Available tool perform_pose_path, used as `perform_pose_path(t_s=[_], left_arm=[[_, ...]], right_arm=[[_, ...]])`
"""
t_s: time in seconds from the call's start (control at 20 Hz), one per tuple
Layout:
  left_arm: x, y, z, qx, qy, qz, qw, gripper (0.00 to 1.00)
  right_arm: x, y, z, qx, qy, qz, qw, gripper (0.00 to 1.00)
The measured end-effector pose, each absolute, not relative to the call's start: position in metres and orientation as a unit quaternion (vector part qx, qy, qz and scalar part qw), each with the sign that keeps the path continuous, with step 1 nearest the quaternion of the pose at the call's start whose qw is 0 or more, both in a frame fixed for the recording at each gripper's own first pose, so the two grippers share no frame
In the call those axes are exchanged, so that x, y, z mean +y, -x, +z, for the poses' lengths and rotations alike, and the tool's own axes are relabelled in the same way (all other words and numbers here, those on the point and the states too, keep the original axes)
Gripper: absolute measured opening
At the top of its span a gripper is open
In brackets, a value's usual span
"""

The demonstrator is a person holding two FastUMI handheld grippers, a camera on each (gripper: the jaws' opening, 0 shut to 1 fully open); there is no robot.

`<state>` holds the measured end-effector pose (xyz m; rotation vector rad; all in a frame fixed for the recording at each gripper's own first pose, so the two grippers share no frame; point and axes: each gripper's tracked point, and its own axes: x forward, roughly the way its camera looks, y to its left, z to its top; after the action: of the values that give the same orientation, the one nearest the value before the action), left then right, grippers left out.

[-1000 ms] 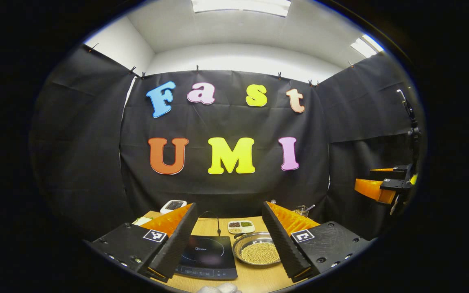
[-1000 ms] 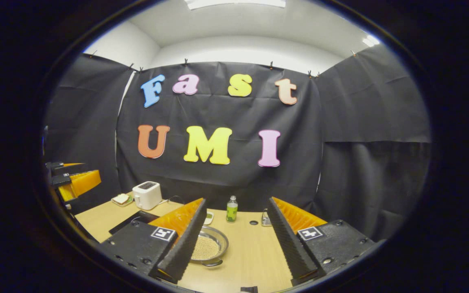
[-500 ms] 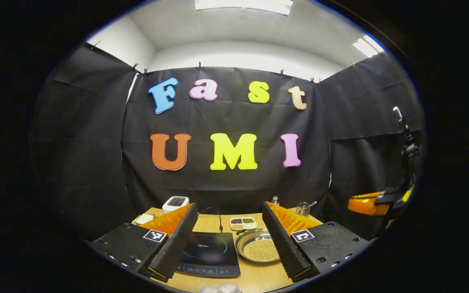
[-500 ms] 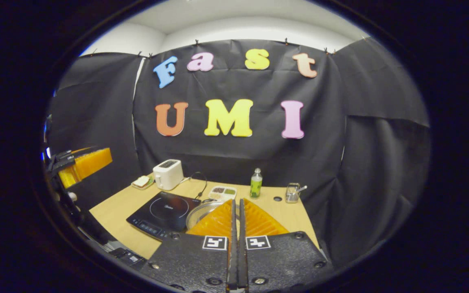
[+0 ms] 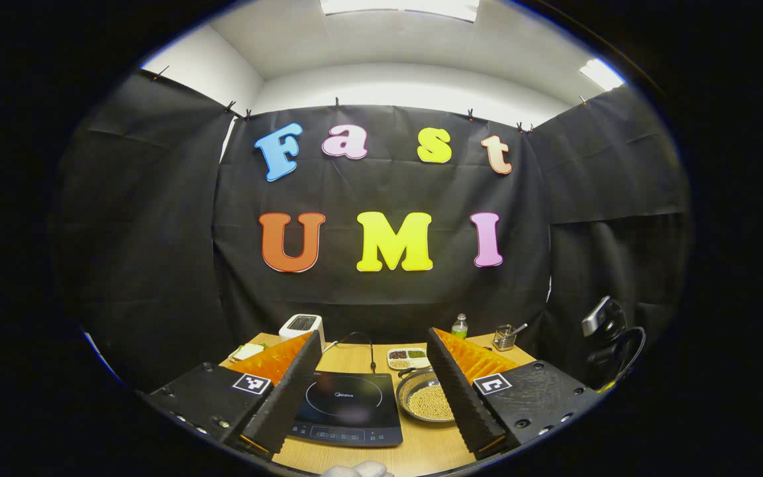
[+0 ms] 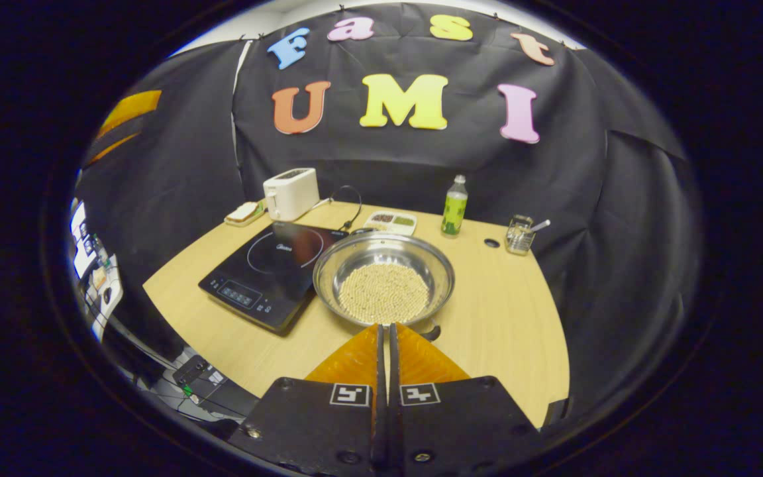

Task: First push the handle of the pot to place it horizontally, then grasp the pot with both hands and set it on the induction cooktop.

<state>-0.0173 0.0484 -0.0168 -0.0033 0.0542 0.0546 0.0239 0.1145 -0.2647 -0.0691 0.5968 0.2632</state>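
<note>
Step in hand: the first one, by my judgement. The right gripper (image 6: 385,331) is lined up to push the pot's handle; nothing is grasped yet.
Pot: a round, shiny steel pot (image 6: 383,278) holding a bed of pale beans stands on the light wooden worktop (image 6: 501,311), just ahead of the right jaws and touching or nearly touching the right edge of the cooktop.
Handle: a small dark handle (image 6: 431,329) shows at the pot's near rim, just to the right of the jaw tips. Whether the tips touch it I cannot tell.
Cooktop: the flat black glass induction cooktop (image 5: 345,405) lies between the left jaws as seen in the left gripper view, bare on top.
Right jaws: closed flat against each other, holding nothing, a blunt tip fit for pushing.
Left jaws: the left gripper (image 5: 373,391) is spread wide and empty, with the pot beside its right finger.
Pose: the right gripper is tilted down toward the worktop, close to the pot; the left is held back and more level.
Next move: probably a short sideways nudge on the handle, gentle enough not to slide the pot or spill beans.
</note>
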Motion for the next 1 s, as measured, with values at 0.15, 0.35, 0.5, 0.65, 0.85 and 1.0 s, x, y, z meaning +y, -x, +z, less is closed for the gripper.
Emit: perform_pose_path(t_s=[0.15,0.35,0.5,0.65,0.85,1.0], left_arm=[[0.053,0.023,-0.017,0.031,0.001,0.041,0.999,0.95],[0.057,0.029,-0.02,0.044,-0.003,0.064,0.997,0.95],[0.061,0.031,-0.019,0.052,-0.002,0.085,0.995,0.95],[0.062,0.031,-0.019,0.063,-0.009,0.104,0.993,0.95],[0.059,0.025,-0.018,0.068,-0.008,0.119,0.991,0.84],[0.056,0.019,-0.018,0.07,-0.013,0.128,0.989,0.95]], right_arm=[[0.126,-0.032,-0.307,0.332,0.035,0.14,0.932,0.04],[0.146,-0.049,-0.342,0.364,0.028,0.163,0.916,0.04],[0.152,-0.068,-0.355,0.373,0.03,0.175,0.911,0.01],[0.149,-0.087,-0.367,0.386,0.023,0.178,0.905,0.01],[0.136,-0.1,-0.377,0.401,0.021,0.18,0.898,0.01],[0.132,-0.098,-0.377,0.406,0.021,0.2,0.892,0.01]])
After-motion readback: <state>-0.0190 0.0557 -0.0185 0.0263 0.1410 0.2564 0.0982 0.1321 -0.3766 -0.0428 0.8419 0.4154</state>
